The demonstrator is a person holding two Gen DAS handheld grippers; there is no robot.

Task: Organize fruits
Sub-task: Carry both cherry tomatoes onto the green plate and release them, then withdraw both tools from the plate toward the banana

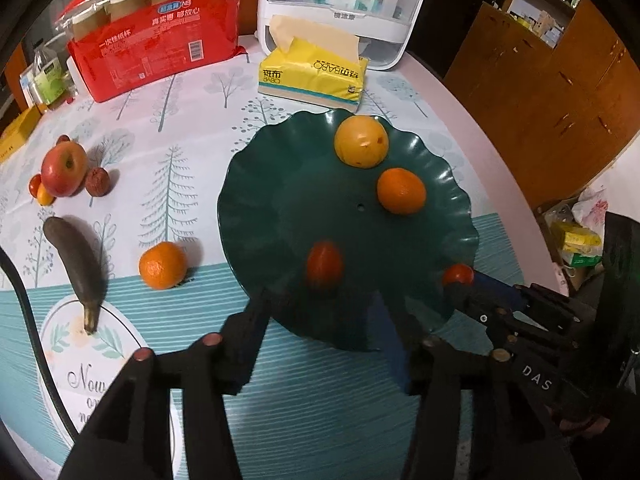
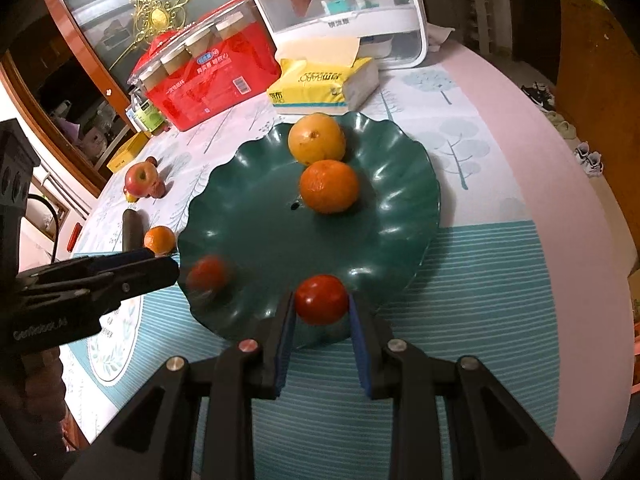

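Observation:
A dark green scalloped plate [image 1: 280, 184] carries a yellow orange [image 1: 361, 141], a mandarin [image 1: 401, 191] and a blurred small red tomato [image 1: 325, 264]. My left gripper [image 1: 328, 312] hangs over the plate's near rim, open, and the blurred tomato [image 2: 207, 274] lies just beyond its fingertips, untouched. My right gripper [image 2: 322, 308] is shut on a second red tomato [image 2: 321, 299] above the plate's [image 2: 400, 208] near rim. Left of the plate on the tablecloth lie a mandarin [image 1: 163, 265], a blackened banana [image 1: 78, 264], an apple [image 1: 64, 174] and some small fruits [image 1: 97, 181].
A yellow tissue pack [image 1: 312, 74], a red pack of paper cups [image 1: 156, 40] and a white storage box [image 1: 340, 8] stand behind the plate. A black cable [image 1: 24, 300] runs along the left. The round table's pink edge [image 2: 560, 184] curves off on the right.

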